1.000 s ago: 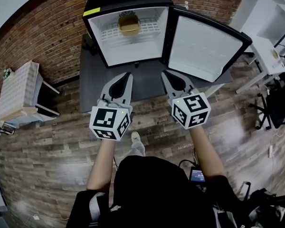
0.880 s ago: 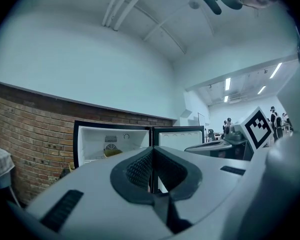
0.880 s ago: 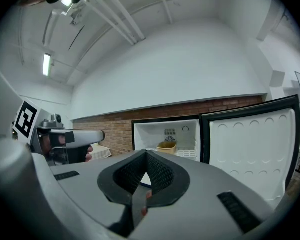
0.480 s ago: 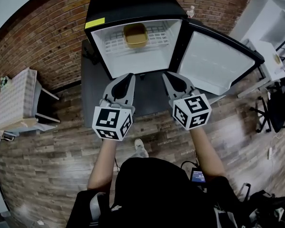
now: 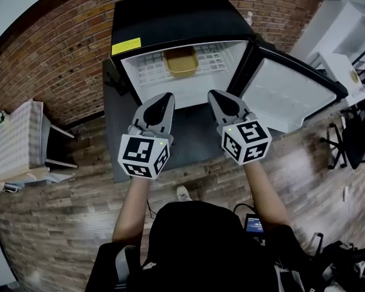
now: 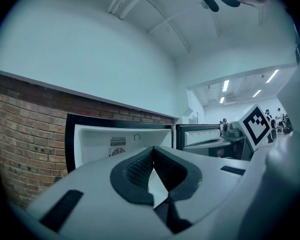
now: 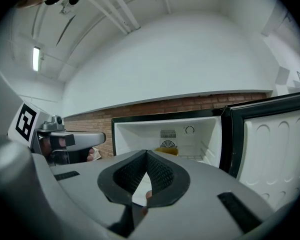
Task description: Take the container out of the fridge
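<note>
A small black fridge (image 5: 170, 17) stands open against the brick wall, its door (image 5: 295, 93) swung out to the right. A tan container (image 5: 181, 61) sits on the white wire shelf inside, toward the back; its yellow top (image 7: 167, 152) shows just above the jaws in the right gripper view. My left gripper (image 5: 160, 101) and right gripper (image 5: 221, 100) are held side by side in front of the opening, short of the shelf. Both are shut with nothing between the tips. The left gripper (image 6: 153, 149) points at the fridge's white interior (image 6: 115, 136); the right gripper (image 7: 146, 153) points at the container.
A dark mat (image 5: 194, 135) lies under and in front of the fridge on the wood floor. A white slatted table (image 5: 18, 139) stands to the left. White desks (image 5: 344, 47) and an office chair (image 5: 356, 132) are on the right, behind the open door.
The fridge has come nearer and sits lower and larger in the head view. Both grippers have edged forward toward its opening, still shut.
</note>
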`<state>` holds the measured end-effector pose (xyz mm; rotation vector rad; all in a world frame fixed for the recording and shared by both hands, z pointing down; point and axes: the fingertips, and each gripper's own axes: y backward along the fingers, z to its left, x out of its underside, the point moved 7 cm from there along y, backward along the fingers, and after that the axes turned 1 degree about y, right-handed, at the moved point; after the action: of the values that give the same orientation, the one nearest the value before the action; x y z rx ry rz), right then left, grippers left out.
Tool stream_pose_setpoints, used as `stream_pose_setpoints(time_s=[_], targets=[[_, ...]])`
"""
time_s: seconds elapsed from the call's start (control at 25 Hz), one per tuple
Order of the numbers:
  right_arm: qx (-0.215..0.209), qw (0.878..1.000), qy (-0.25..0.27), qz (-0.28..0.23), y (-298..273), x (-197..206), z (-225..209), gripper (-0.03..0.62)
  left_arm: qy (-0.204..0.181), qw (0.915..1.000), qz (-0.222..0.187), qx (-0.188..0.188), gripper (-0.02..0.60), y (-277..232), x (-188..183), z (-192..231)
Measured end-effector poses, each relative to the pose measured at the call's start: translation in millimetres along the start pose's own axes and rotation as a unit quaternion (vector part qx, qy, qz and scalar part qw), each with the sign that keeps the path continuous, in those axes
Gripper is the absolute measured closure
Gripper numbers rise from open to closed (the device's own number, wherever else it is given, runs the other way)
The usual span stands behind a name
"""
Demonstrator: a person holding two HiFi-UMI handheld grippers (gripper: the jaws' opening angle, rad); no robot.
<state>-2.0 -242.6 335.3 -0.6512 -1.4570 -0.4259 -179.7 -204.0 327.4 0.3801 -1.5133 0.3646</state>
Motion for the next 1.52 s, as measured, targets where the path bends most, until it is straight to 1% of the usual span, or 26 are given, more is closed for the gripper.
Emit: stream_pose_setpoints(time_s=[0.2,0.4,0.6,0.72,0.88,1.16,1.28,1.4,1.52], targets=[[0.008,1.0,0.004,0.006,-27,-1,0,0.554,0.003,0.9997,0.007,0.023,0.568,-10,7,20],[0.011,1.0,0.008,0.008,-46,-3,3,0.554,0.009,0.9994,0.013,0.031,0.568,-17,14,38],[0.016,1.0,0.008,0.014,-52,-2,-3,0.554,0.004,0.999,0.018,0.04,0.568,-27,15,41],[0.02,1.0,0.007,0.015,-54,-1,-11,0.554,-0.005,0.9983,0.024,0.053,0.566,-38,15,41],[0.02,1.0,0.002,0.016,-58,1,-26,0.553,-0.019,0.9977,0.031,0.057,0.567,-55,16,42],[0.006,1.0,-0.003,0.019,-75,7,-50,0.554,-0.045,0.995,0.059,0.067,0.566,-89,26,44],[0.002,1.0,-0.007,0.023,-81,11,-59,0.554,-0.073,0.9913,0.077,0.077,0.566,-104,34,41],[-0.001,1.0,-0.009,0.023,-86,12,-68,0.554,-0.117,0.9842,0.098,0.09,0.566,-117,40,36],[-0.003,1.0,-0.011,0.023,-89,12,-76,0.553,-0.149,0.9771,0.115,0.098,0.566,-129,45,33]])
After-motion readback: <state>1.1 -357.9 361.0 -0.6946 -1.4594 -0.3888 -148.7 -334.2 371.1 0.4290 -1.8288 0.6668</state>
